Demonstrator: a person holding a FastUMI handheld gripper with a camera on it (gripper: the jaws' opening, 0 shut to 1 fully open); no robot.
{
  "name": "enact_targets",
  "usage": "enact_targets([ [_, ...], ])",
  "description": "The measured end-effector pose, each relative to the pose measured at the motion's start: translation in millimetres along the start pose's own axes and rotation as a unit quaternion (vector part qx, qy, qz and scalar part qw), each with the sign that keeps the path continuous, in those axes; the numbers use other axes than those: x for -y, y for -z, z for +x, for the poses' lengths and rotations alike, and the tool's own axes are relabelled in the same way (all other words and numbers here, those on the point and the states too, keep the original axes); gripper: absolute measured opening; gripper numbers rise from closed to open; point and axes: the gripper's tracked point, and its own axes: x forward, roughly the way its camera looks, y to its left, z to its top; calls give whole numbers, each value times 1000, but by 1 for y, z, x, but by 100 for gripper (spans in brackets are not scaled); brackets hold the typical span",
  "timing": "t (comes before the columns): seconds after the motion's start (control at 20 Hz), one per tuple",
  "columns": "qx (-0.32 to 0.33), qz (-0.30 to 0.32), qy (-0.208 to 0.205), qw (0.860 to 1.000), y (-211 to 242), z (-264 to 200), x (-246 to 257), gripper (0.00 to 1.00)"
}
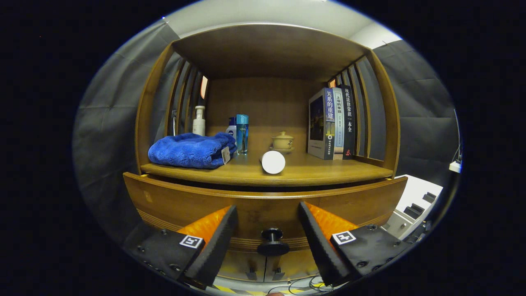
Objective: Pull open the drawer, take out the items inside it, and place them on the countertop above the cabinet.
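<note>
Claw open in front of the drawer knob

Claw (268, 222) stands open before the wooden cabinet, its two fingers spread wide and gripping nothing. Between the fingers, a little ahead of them, sits the round dark knob (272, 242) of the drawer (172, 201); neither finger touches it. The drawer front looks pulled out a little from the cabinet, because a dark gap shows between its upper edge and the tabletop (312, 170) above. What lies inside the drawer I cannot tell from here.

On the tabletop, under the cabinet's wooden roof, several things are standing. At the left lies a folded blue towel (191, 150) with a small tag at its corner. Behind the towel stands a white pump bottle (199, 121), and just beside the towel's right end stand a tall blue bottle (242, 132) and a smaller bottle, partly hidden. Near the front edge, about the middle, a white cylinder (273, 162) lies on its side with its round end toward the claw. Behind it sits a small lidded cup on a saucer (282, 142). At the right, three books (335, 123) stand upright, close together against the slatted side wall.
</note>
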Motion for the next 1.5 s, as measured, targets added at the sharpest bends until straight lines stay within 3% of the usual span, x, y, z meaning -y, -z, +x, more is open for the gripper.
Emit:
enact_targets([
  [0.9,-23,-7,1,1000,12,31,-9,98],
  [1.15,6,-3,-7,1000,-4,2,-16,96],
  [1.5,49,43,-30,997,-63,-80,1,98],
])
